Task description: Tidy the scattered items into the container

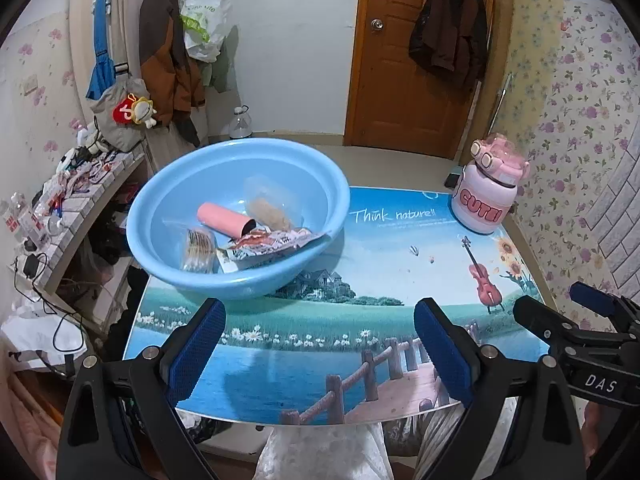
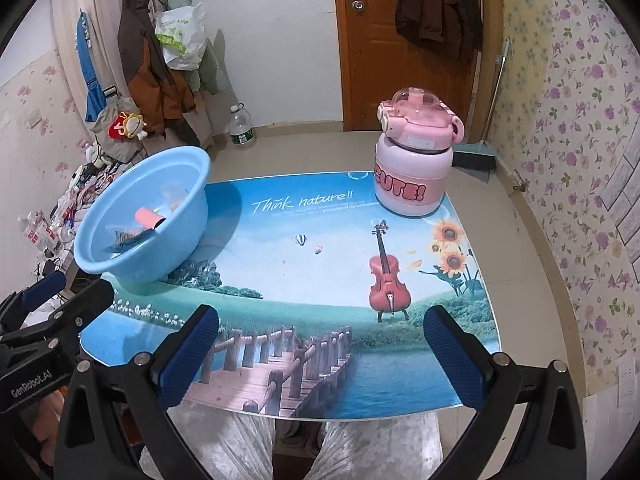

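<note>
Basin [image 1: 240, 184] holds the snack packets — sorting looks finished | left gripper [image 1: 320, 352], right gripper [image 2: 320, 356] spread, empty | pink jug [image 2: 412, 172] left standing.

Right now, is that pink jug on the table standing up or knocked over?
Standing upright. The pink jug rests on its base on the table, lid on top, and its "CUTE!" lettering reads level.

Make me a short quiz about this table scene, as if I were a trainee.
1. True or false: the pink tube lies on the table outside the blue basin.
2. Which item stands outside the basin: A) the pink jug, B) a snack packet, C) a fork?
3. Fill in: both the left gripper and the right gripper are ____ and hold nothing.

Key: 1 false; 2 A; 3 open.
</note>
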Demonstrator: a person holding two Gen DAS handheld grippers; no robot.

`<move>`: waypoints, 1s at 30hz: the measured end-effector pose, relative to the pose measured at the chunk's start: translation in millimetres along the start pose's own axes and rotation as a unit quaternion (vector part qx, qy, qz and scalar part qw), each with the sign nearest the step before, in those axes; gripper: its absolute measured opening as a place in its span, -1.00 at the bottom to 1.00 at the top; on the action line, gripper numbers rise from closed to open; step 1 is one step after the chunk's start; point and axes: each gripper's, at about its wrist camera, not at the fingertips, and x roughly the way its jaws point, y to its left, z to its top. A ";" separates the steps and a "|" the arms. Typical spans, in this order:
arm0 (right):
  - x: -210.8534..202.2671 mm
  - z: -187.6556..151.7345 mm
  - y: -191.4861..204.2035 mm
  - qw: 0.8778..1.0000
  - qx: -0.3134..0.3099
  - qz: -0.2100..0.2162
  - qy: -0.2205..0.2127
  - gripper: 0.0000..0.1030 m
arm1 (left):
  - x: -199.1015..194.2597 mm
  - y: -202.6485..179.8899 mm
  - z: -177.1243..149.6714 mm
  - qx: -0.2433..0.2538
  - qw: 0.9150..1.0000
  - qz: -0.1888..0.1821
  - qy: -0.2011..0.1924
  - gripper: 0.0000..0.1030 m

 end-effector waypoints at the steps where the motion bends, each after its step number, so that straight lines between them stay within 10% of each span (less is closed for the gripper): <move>1: 0.3 -1.1 0.3 1.000 -0.002 -0.001 -0.001 0.99 | 1.5 0.6 -0.8 -0.001 1.000 0.002 0.003 0.86; 30: 12.4 -1.7 -1.2 1.000 -0.001 -0.017 0.019 0.99 | 11.0 3.8 0.4 -0.007 1.000 -0.007 0.008 1.00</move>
